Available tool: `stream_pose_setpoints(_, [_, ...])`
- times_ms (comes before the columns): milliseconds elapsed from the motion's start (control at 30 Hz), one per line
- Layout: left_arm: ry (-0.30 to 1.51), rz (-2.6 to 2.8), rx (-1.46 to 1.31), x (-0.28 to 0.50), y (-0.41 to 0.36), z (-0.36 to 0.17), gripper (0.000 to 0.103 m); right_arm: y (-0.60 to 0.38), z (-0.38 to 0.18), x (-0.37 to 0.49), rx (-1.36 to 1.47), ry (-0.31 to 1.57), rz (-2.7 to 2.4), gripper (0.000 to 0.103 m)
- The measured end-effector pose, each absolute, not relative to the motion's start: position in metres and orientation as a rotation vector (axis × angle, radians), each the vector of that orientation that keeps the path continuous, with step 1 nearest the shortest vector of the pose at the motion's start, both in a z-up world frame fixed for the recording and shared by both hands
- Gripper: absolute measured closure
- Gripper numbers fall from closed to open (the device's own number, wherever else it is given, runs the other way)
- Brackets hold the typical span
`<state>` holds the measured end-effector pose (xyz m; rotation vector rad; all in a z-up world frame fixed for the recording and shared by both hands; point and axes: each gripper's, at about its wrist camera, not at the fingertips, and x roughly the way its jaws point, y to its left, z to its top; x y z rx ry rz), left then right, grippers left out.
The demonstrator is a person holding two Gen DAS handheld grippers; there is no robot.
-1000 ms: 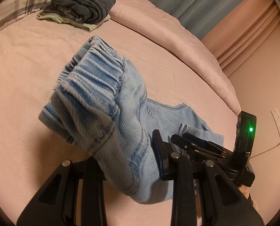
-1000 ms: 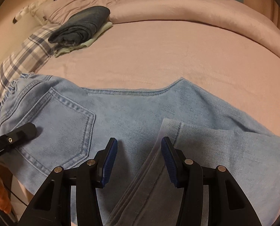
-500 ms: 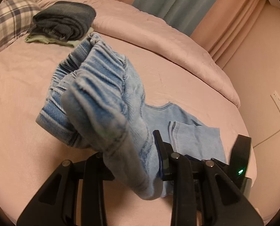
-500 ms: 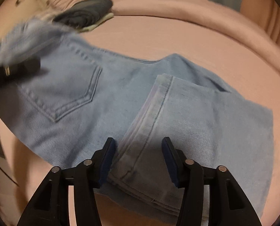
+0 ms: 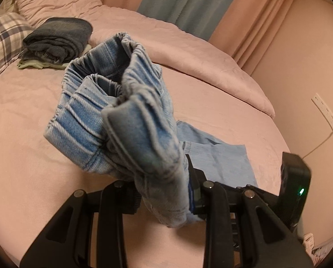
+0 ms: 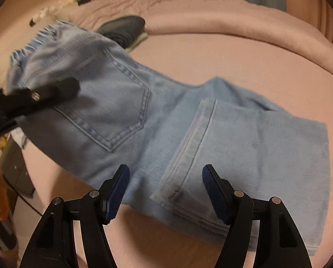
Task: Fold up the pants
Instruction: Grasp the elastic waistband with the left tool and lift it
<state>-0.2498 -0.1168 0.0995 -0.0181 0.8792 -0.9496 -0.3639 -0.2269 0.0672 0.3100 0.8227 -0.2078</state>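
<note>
Pants [image 5: 130,120], light denim: waistband bunched and clamped in left claw [image 5: 164,198], lifted off bed [image 5: 21,156]; legs folded flat on bed beneath right claw [image 6: 165,192]. Right claw: jaws just been opening, wide apart, nothing gripped, hem below them.

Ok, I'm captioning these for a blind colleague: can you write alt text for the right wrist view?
Light blue jeans lie partly folded on a pink bed, hems doubled back over the legs. The open right tool hovers above the hems; the left tool grips the raised waistband end. Dark folded clothes sit behind.
</note>
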Motion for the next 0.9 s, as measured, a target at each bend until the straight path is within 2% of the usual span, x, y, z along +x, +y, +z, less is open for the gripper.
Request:
stream_pose_setpoints(167, [0.857, -1.001, 0.024, -0.268, -0.124, 0.105, 0.074, -0.249, 0.071, -0.379, 0.386, 0.804, -0.247, 0.033])
stream_pose_setpoints(300, [0.838, -1.033, 0.059, -0.279, -0.134, 0.108, 0.073, -0.266, 0.039, -0.375, 0.473, 0.908, -0.285, 0.033])
stream_pose_setpoints(767, [0.814, -1.087, 0.139, -0.292, -0.157, 0.110, 0.072, -0.294, 0.050, -0.404, 0.679, 0.724, -0.221, 0.033])
stream_pose_setpoints(900, [0.805, -1.110, 0.185, -0.293, -0.169, 0.107, 0.072, -0.323, 0.046, -0.421, 0.905, 0.594, -0.120, 0.033])
